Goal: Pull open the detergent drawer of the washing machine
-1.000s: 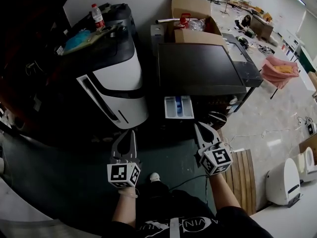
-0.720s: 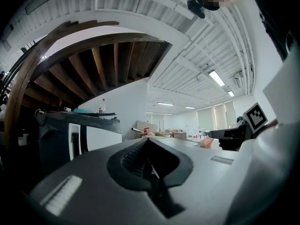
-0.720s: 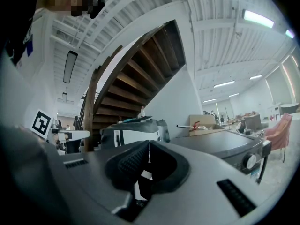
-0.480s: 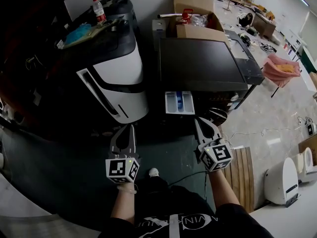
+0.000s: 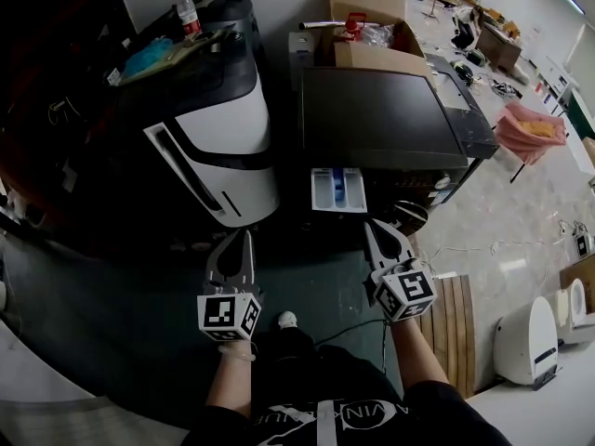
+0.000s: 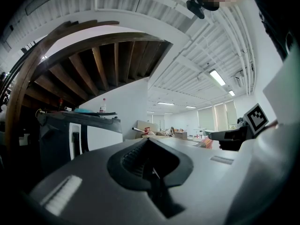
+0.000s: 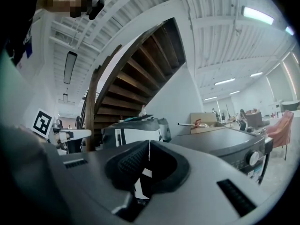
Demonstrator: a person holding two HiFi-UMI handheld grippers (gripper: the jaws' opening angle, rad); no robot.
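Left fingers [image 5: 244, 247] are clenched tip to tip with nothing between them. They point out level over the dark floor mat [image 5: 307, 277]. My left gripper view shows the two tips meeting in one seam.

Right fingers [image 5: 376, 234] are the same, pressed together and empty. Their tips sit near the drawer [image 5: 337, 190], just to its right, with no contact that I can see. A slatted wooden board [image 5: 456, 328] lies on the floor beside my right arm.

The drawer is white and stands pulled out from the front of the washing machine [image 5: 381, 119], at its left end. Its compartments are open to view and one of them is blue.

The washing machine has a dark flat top. A round knob [image 7: 253, 158] on its front shows in my right gripper view.

Left of it stands a white-and-black appliance [image 5: 218, 147], with a bottle [image 5: 187, 12] on its top at the back.

Behind the washing machine are cardboard boxes [image 5: 367, 26]. Far right there is a pink cloth [image 5: 525, 130].
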